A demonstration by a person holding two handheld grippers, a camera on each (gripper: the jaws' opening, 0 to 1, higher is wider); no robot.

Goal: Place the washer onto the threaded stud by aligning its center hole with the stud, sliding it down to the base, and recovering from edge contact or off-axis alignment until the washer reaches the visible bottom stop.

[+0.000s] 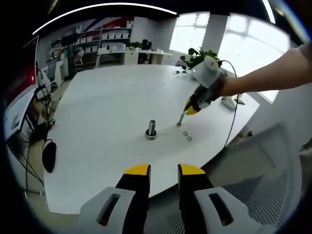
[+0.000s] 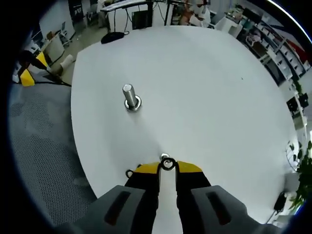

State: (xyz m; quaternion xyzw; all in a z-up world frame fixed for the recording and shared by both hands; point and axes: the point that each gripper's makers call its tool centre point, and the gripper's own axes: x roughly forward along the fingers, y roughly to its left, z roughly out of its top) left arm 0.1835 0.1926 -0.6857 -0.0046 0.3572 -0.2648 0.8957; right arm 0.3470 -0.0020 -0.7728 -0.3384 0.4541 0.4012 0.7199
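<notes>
- Right gripper [image 2: 167, 165]: jaws nearly closed, pinching a washer [image 2: 167, 164] by its rim at the fingertips, low over the white table [image 2: 219, 97]. 
- Left gripper [image 1: 164, 171]: jaws slightly apart, holding nothing, back at the table edge.
- Threaded stud [image 2: 129, 96]: upright on its base, well apart from the held washer; spare washers [image 1: 187, 136] lie near the right gripper.
- Judgement: the washer is light, rigid, thin, smooth metal and likely to slip or tilt; an edge grip leaving the hole clear suits it.

Daylight is admitted through large overexposed windows [image 1: 234, 39]; the glossy white round table [image 1: 112, 107] is evenly lit, edges perhaps slightly blurred.
</notes>
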